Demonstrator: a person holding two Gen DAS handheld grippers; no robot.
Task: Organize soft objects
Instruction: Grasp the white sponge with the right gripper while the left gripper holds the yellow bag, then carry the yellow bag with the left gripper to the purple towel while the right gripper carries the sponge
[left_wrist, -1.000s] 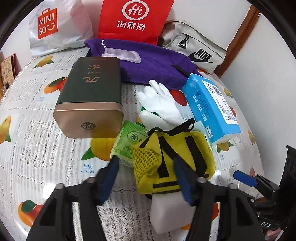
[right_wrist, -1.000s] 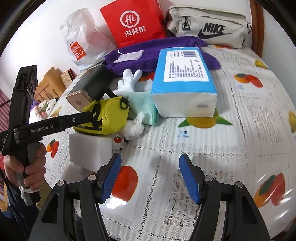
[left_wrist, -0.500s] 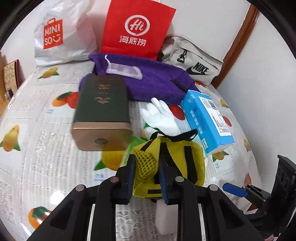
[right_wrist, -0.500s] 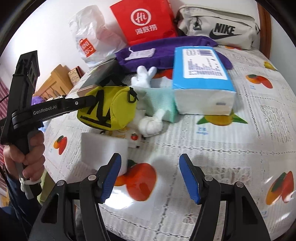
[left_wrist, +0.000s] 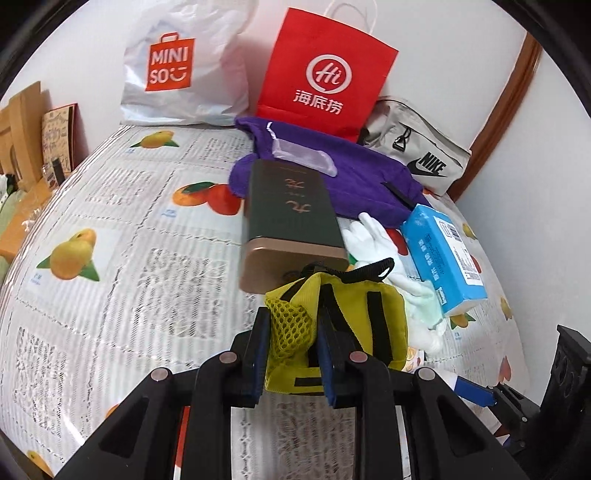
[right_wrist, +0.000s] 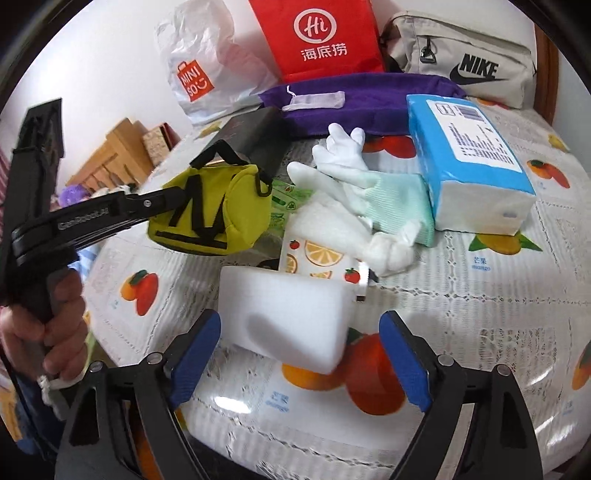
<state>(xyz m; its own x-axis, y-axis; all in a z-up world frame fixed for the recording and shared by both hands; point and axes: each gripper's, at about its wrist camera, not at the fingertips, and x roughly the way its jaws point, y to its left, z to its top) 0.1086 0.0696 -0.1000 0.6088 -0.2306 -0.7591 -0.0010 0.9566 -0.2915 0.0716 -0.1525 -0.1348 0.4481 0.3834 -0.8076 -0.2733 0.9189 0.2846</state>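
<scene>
So the left gripper has its blue pads pinched onto the mesh side of the little yellow bag, and in the right wrist view the bag hangs clear of the fruit-print tablecloth, up in front of the dark green tin. The right gripper is spread wide, not touching anything, with the white sponge block sitting just ahead between its pads, closer to the left one. Behind the sponge there's a small fruit-patterned pack, then a white and mint glove lying against the blue tissue pack toward the table's right edge. Along the far edge: purple pouch, red paper bag, white Miniso bag and a grey Nike bag in the far right corner.
</scene>
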